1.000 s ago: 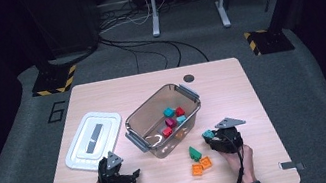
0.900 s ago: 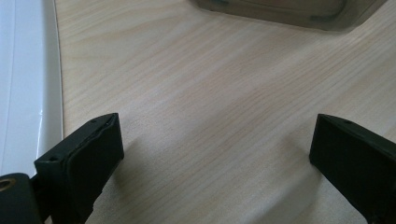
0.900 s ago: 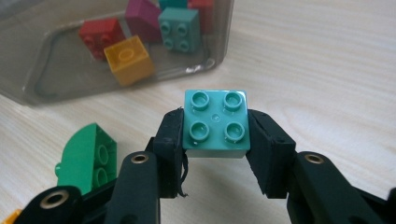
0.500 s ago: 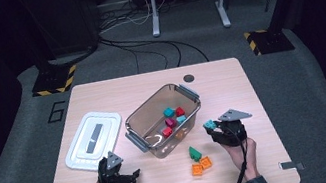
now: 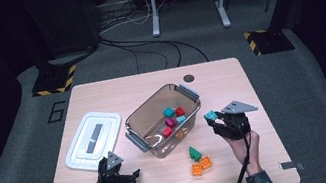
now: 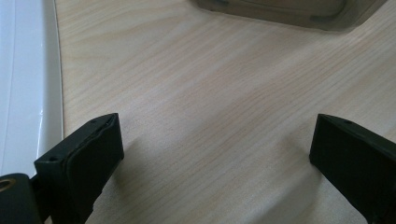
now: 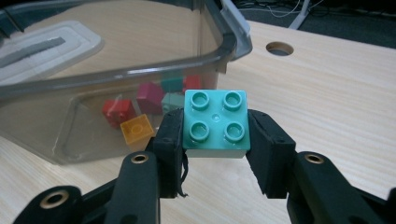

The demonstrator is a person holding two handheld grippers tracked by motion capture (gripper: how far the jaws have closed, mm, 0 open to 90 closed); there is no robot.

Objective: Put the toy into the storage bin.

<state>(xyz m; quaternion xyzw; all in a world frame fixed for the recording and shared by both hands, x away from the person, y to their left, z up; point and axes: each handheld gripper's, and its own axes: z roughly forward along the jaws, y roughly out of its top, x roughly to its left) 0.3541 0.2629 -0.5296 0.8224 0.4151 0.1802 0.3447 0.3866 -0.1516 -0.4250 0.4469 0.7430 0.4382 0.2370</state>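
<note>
Several blocks already in the clear bin [image 5: 164, 122], a teal block [image 7: 215, 122] clamped in the right gripper [image 7: 215, 135] just beside its rim, three blocks [image 5: 198, 160] left on the table [image 5: 274, 102], left gripper [image 6: 215, 154] idle, jaws apart.

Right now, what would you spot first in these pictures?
First, the teal brick pinched between the right gripper's fingers, just right of the clear bin of colourful bricks. Then the loose green brick and orange bricks on the table in front of it.
</note>
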